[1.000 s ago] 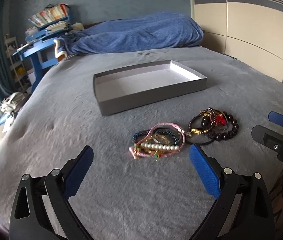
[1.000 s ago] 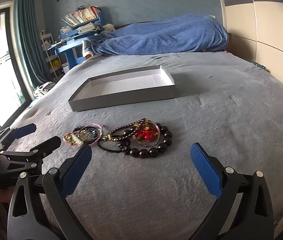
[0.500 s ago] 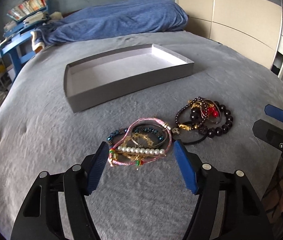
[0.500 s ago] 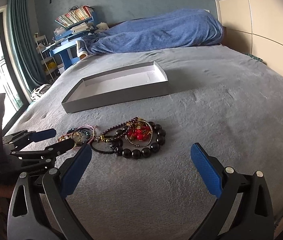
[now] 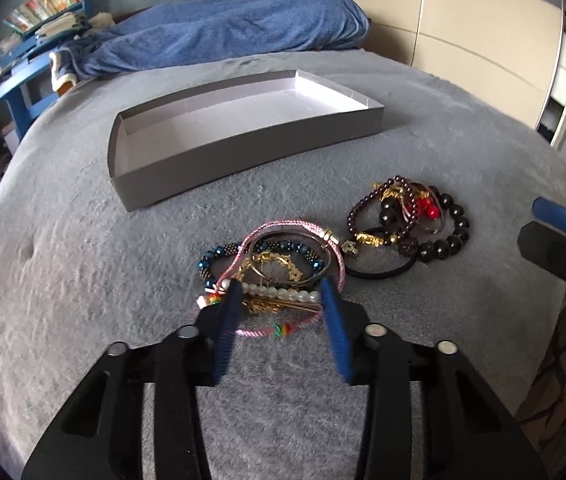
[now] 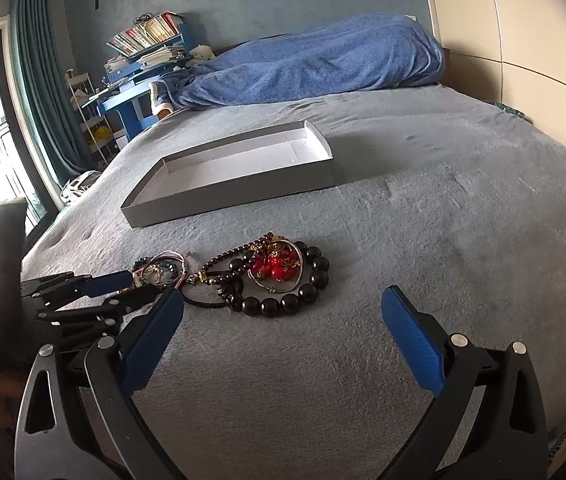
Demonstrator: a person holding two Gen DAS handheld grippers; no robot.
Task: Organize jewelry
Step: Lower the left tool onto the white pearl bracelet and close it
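I'm closing my left gripper around the pearl strand lying between my fingers, to lift it into the grey tray beyond them (right gripper waiting spread wide, empty).

Home bedroom: grey-covered bed with a rumpled blue blanket at its head, teal curtain by the window, cluttered blue desk with books, cream wardrobe doors.

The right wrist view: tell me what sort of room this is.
Most likely a bedroom. The jewelry lies on a wide bed under a grey cover, a rumpled blue blanket is heaped at its far end, and a blue desk stacked with books stands by the curtained window.
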